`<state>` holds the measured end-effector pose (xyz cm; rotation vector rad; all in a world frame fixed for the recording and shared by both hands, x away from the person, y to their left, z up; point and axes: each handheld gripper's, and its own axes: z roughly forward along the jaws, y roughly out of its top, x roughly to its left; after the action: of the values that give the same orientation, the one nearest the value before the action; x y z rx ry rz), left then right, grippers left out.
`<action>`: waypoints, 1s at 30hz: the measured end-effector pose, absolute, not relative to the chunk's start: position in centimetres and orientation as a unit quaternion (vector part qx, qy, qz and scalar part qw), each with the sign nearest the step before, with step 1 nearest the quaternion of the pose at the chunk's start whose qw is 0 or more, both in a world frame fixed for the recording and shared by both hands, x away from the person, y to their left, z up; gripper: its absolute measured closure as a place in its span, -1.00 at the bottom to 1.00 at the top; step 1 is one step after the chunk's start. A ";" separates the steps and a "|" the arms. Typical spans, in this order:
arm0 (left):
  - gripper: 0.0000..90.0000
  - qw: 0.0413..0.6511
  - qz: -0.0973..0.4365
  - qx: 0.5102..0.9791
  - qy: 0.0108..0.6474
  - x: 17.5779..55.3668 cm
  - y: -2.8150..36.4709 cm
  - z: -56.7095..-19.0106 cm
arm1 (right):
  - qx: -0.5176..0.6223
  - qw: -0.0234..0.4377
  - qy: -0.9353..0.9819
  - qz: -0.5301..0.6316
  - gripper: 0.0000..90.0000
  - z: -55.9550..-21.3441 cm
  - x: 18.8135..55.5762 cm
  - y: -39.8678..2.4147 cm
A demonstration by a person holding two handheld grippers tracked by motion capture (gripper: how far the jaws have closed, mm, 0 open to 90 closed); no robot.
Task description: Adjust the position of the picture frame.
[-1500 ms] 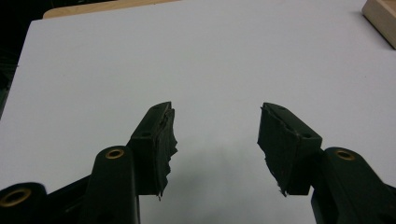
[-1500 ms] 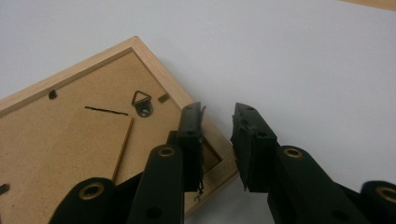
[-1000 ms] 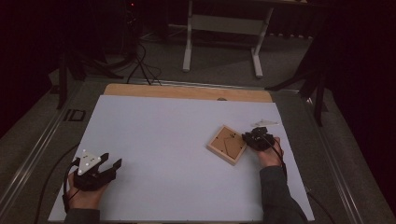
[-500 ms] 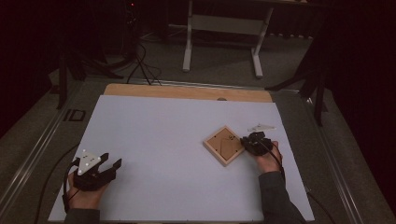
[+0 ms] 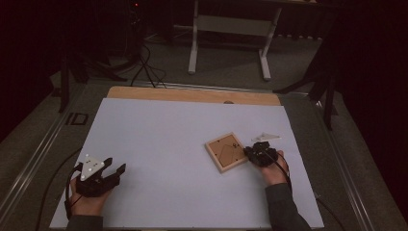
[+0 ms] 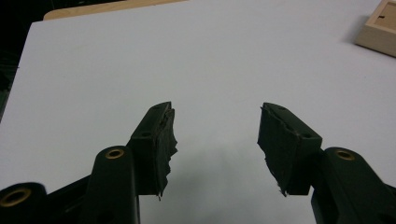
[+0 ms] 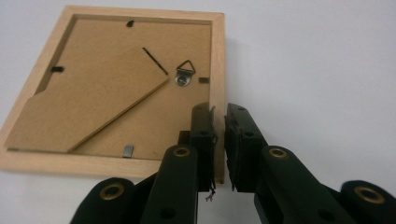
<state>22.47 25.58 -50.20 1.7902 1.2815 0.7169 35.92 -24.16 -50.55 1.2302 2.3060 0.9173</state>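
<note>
The wooden picture frame point(image 5: 227, 152) lies back-side up on the white desk point(image 5: 163, 139), at about 4 o'clock from the desk's middle and turned diamond-wise to its edges. The right tongs point(image 5: 253, 153) come in from the frame's 3 o'clock side; in the right gripper view the right tongs point(image 7: 219, 122) pinch the frame's point(image 7: 112, 79) thin side rail, one jaw inside the recess and one outside, having just closed further. Within the frame's recess sit a brown backing board point(image 7: 88, 98) and a metal hanger point(image 7: 186, 73). The left tongs point(image 5: 115, 171) rest spread with nothing between them near the desk's 7 o'clock corner. Bare desk stretches wide between the two hands and toward 12 o'clock. A pale flat piece point(image 5: 266, 137) lies near the right edge.
</note>
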 end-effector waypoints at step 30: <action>0.10 0.442 0.253 0.731 0.455 23.5 20.3 -49.7 | 0.400 0.169 0.831 0.347 0.80 -50.9 33.0 -17.7</action>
<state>23.50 20.26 -49.70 1.8127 1.1289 0.6272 33.00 -17.71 -50.91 1.1380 2.3626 0.9871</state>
